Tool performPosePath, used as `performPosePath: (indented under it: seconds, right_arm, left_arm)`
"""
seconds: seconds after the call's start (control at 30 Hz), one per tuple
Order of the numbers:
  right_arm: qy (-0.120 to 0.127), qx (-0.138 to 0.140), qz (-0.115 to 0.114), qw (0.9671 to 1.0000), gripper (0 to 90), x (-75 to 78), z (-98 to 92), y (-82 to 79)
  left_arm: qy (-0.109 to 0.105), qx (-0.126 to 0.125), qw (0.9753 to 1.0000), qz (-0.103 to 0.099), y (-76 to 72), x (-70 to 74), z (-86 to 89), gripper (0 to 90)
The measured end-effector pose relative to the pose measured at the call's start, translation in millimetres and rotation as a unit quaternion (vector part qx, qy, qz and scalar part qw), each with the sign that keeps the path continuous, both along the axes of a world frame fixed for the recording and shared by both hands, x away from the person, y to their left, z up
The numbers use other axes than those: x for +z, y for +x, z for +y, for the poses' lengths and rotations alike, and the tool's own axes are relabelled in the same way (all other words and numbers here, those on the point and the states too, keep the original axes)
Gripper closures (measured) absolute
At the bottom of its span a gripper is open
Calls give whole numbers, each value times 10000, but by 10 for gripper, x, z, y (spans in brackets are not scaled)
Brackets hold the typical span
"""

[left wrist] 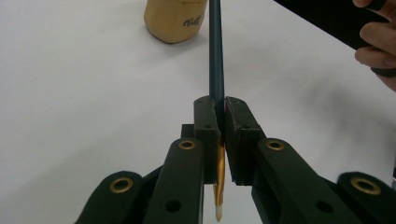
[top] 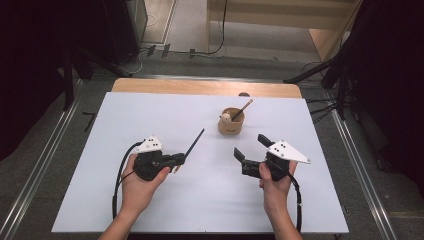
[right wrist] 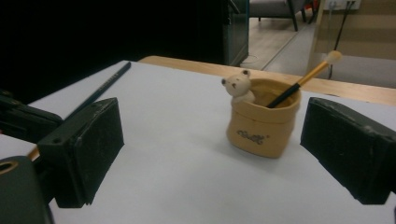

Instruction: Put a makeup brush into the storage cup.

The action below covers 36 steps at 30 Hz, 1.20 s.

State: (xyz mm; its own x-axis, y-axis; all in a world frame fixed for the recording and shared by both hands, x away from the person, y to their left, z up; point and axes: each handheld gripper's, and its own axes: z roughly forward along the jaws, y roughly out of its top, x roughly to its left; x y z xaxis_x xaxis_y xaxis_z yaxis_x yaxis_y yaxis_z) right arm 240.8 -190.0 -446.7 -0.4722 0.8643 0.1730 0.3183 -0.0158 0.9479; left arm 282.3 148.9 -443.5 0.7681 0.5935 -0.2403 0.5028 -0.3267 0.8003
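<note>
1. High view showed the left gripper [top: 176, 161] clenched on a dark brush [top: 194, 144], its shaft slanting toward the tan pot [top: 231, 123] on the white bench [top: 150, 115].
2. Left gripper view revealed the brush's gold ferrule and white tip [left wrist: 217, 212] behind the fingers [left wrist: 206, 128].
3. Right gripper view showed the right gripper [right wrist: 210, 154] spread open, released, facing the pot, which held a bear figure [right wrist: 238, 86] and a second brush [right wrist: 303, 77].

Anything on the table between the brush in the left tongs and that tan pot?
Nothing visible. The left tongs grip the dark brush, which points toward the tan pot across bare white table. The pot already holds another brush.
</note>
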Motion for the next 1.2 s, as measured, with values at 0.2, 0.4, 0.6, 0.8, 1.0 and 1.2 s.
performPosePath:
  seconds: [0.2,0.4,0.6,0.8,1.0,1.2]
  right_arm:
    - [111,222,70,9997,63,0,174,-39]
    - [247,387,123,9989,89,-34,311,-101]
    - [513,340,202,9979,139,-46,416,-136]
    - [879,325,157,9955,245,-32,511,-177]
    - [1340,310,539,9890,334,-64,601,-152]
    - [1590,374,645,9845,412,-102,660,-152]
  left_arm:
    - [-274,-116,9995,-52,-30,-35,-32,853]
    - [-496,-165,9985,-152,-69,-17,-22,853]
    - [-647,-235,9974,-235,-106,-37,-73,853]
    - [-736,-278,9965,-277,-134,-57,-107,853]
    - [-766,-314,9959,-356,-181,-78,-173,853]
    - [-814,-392,9950,-429,-234,-79,-236,852]
